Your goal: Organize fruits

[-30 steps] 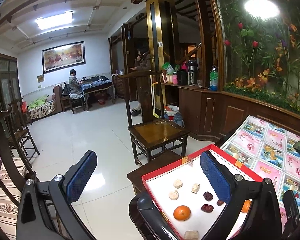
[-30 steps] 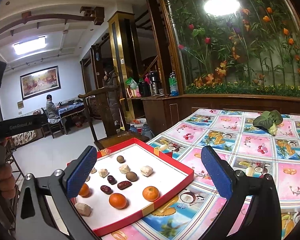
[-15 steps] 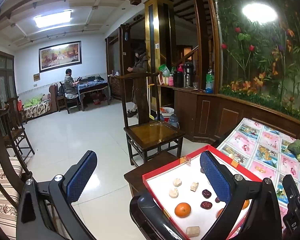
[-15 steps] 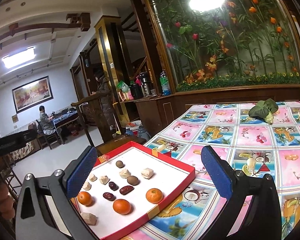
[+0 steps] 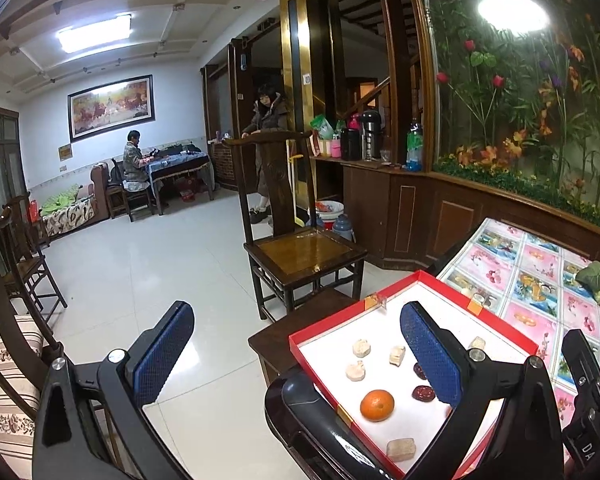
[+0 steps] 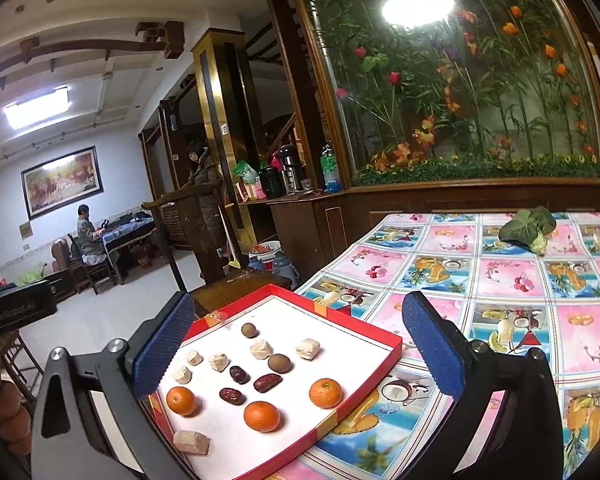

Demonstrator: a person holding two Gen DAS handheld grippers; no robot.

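Left wrist view: left gripper (image 5: 296, 356) spread wide, nothing between the blue pads (image 5: 162, 350), raised over the floor beside the surface (image 5: 540, 280). Red tray (image 5: 332, 364) low and to the right, its near corner past the surface edge, partly hidden behind the right-hand pad. On the tray's white floor, an orange (image 5: 377, 405) near the front rim, pale chunks (image 5: 356, 372) beyond it, dark dates (image 5: 423, 393) close to the pad. Wooden chair (image 5: 300, 252) just beyond the tray. Leafy vegetable (image 5: 596, 280) far off across the flowered cloth.

Right wrist view: right gripper (image 6: 298, 352) also spread wide and empty, held above the tray (image 6: 380, 356), which lies between and below the pads (image 6: 434, 350). Three oranges (image 6: 261, 416) along the tray's near side, three dates (image 6: 267, 382) behind them, pale chunks (image 6: 261, 349) and two brown round fruits (image 6: 279, 362) further back. One pale chunk (image 6: 191, 442) alone at the tray's near corner. Leafy vegetable (image 6: 528, 226) well beyond the tray, on the cloth.
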